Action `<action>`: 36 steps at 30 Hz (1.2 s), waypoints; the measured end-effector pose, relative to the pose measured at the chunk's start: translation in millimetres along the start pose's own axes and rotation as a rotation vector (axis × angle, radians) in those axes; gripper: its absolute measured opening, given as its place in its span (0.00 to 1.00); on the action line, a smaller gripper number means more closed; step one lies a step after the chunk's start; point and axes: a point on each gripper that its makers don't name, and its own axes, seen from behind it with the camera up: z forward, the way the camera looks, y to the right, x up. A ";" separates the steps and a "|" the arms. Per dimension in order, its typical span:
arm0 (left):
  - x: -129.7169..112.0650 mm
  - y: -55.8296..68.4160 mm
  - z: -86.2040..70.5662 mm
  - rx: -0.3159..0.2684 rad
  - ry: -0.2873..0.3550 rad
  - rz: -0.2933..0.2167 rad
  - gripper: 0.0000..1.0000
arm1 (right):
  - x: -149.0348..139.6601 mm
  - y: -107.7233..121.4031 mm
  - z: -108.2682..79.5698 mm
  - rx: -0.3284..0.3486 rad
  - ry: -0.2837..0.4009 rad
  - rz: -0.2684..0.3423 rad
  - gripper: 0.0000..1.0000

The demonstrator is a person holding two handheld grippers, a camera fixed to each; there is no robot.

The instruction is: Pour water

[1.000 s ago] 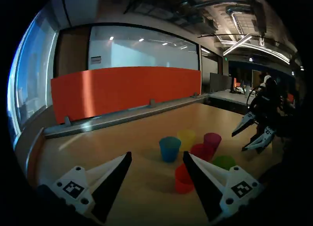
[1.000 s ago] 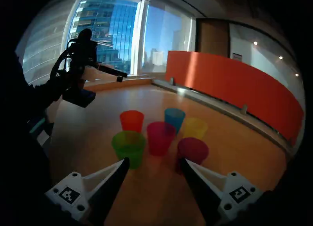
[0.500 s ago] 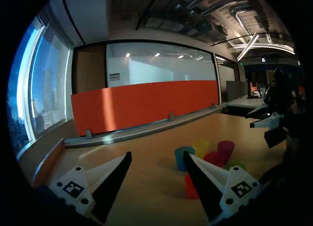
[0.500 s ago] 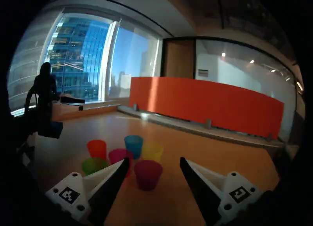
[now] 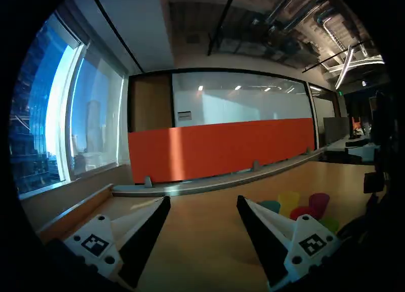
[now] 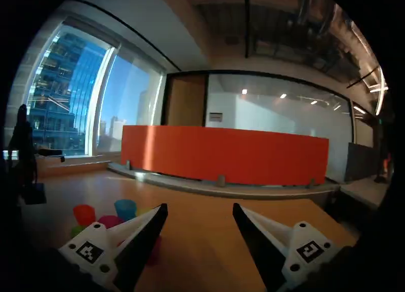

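The left gripper (image 5: 202, 203) and the right gripper (image 6: 199, 208) both gape wide, holding nothing, above the wooden table (image 5: 212, 246). The coloured cups (image 5: 288, 200) cluster by the left gripper's right finger, and their insides cannot be seen. A second ago they sat between the fingers; both views have since lifted toward the orange partition (image 5: 223, 148).

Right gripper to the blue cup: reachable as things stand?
Probably, but not head-on. The right gripper is open and empty, aimed right of the blue cup, which stands at the cluster's far side with the pink cup nearer, so it needs re-aiming.
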 end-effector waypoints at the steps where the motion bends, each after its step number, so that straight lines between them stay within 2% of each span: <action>1: 0.0 -0.2 -0.8 0.008 0.002 0.003 0.98 | 1.0 4.4 -0.1 -0.020 0.008 0.000 1.00; 8: -1.2 -4.2 -4.9 0.068 0.006 0.029 0.98 | -0.1 28.8 -2.3 -0.131 0.042 -0.015 1.00; 12: -5.7 -3.4 -7.2 0.088 -0.001 0.015 0.97 | -5.1 32.8 -6.6 -0.161 0.051 -0.011 1.00; 21: -5.6 1.6 -9.4 0.104 0.010 -0.025 0.98 | -17.1 32.5 -15.8 -0.187 0.047 -0.003 1.00; 30: 0.6 3.9 -8.5 0.115 0.030 -0.035 0.98 | -20.7 29.4 -18.4 -0.173 0.033 0.065 1.00; 36: -4.2 -4.1 -9.6 0.146 0.046 -0.039 0.98 | -11.0 21.8 -19.5 -0.150 0.039 0.123 1.00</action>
